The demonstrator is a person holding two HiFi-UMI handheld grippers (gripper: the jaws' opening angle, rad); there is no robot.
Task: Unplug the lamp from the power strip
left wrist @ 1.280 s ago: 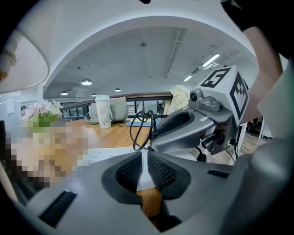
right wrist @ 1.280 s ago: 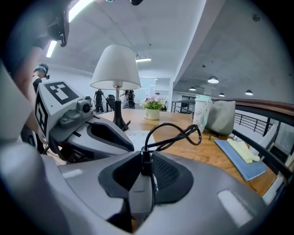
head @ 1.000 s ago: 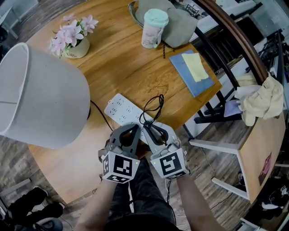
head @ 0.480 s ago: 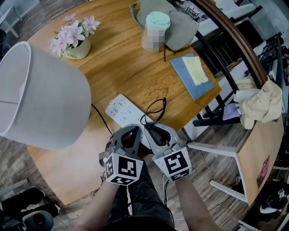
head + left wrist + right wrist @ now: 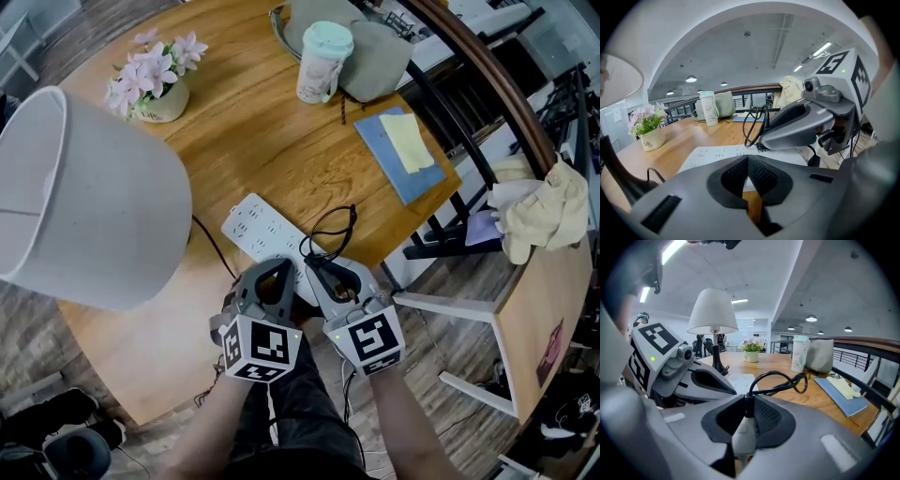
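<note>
A white power strip (image 5: 265,233) lies on the round wooden table (image 5: 272,141), close to its near edge. My left gripper (image 5: 277,267) is shut on the strip's near end; a white sliver shows between its pads (image 5: 759,176). My right gripper (image 5: 315,266), right beside it, is shut on the lamp's pale grey plug (image 5: 744,434). The plug's black cord (image 5: 335,230) loops up above the jaws. The frames do not show whether the plug still sits in the strip. The lamp's white shade (image 5: 84,197) fills the left.
A pot of pink flowers (image 5: 155,89) stands at the back left. A lidded cup (image 5: 322,61) and a grey bag (image 5: 375,52) are at the back. A blue notebook (image 5: 403,150) lies at the right edge. A black chair (image 5: 450,206) and a cloth (image 5: 544,211) are off the table.
Both grippers have edged slightly right and toward me, staying side by side. The cord loop has shifted with the right gripper. Both grips are unchanged.
</note>
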